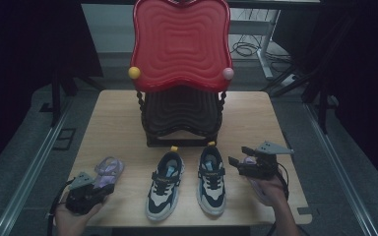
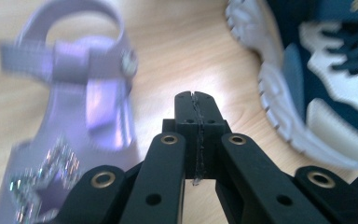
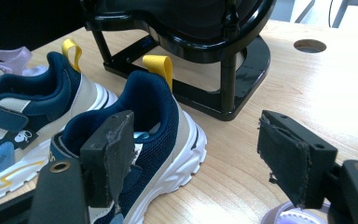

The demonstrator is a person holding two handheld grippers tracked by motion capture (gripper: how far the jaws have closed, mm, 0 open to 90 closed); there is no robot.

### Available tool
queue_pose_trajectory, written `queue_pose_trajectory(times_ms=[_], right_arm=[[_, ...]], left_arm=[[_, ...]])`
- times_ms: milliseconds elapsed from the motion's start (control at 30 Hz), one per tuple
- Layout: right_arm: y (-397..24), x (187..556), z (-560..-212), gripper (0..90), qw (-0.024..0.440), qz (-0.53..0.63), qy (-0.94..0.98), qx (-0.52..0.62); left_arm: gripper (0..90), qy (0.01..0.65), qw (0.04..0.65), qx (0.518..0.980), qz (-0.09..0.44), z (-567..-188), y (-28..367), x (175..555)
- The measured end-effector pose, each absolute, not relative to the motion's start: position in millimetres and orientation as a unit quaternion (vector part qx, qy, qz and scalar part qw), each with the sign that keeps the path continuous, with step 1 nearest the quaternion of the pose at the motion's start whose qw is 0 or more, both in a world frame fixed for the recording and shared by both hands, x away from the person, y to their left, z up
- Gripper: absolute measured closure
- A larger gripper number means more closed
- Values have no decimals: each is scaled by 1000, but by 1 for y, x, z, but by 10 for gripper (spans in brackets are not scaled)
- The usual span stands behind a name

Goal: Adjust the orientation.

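The left gripper (image 2: 196, 95) is held with jaws closed on nothing, a purple sandal (image 2: 70, 116) at its 10 o'clock; the right gripper (image 3: 196, 154) is held with jaws wide.

High overhead, two close tongs views

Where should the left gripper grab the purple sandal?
Probably the ankle strap loop: it arches clear of the purple sandal's sole, thin enough for the jaws. The left gripper sits shut beside it on the sneaker side; open, then close across the strap from above.
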State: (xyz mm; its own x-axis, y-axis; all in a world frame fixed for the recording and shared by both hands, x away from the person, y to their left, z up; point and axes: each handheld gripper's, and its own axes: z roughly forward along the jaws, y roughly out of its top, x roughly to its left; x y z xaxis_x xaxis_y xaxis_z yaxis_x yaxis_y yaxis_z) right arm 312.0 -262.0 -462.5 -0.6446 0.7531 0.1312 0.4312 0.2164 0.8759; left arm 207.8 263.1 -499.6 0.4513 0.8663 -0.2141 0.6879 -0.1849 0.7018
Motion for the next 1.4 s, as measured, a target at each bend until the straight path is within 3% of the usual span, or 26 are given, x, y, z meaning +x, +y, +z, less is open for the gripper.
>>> queue_pose_trajectory(times_ms=[533, 1400], right_arm=[[-262, 307, -466, 299, 178, 485, 757, 401], [-264, 304, -466, 309, 191, 492, 743, 412]], left_arm=[[899, 543, 353, 754, 110, -520, 282, 189], [899, 566, 358, 734, 114, -518, 305, 183]])
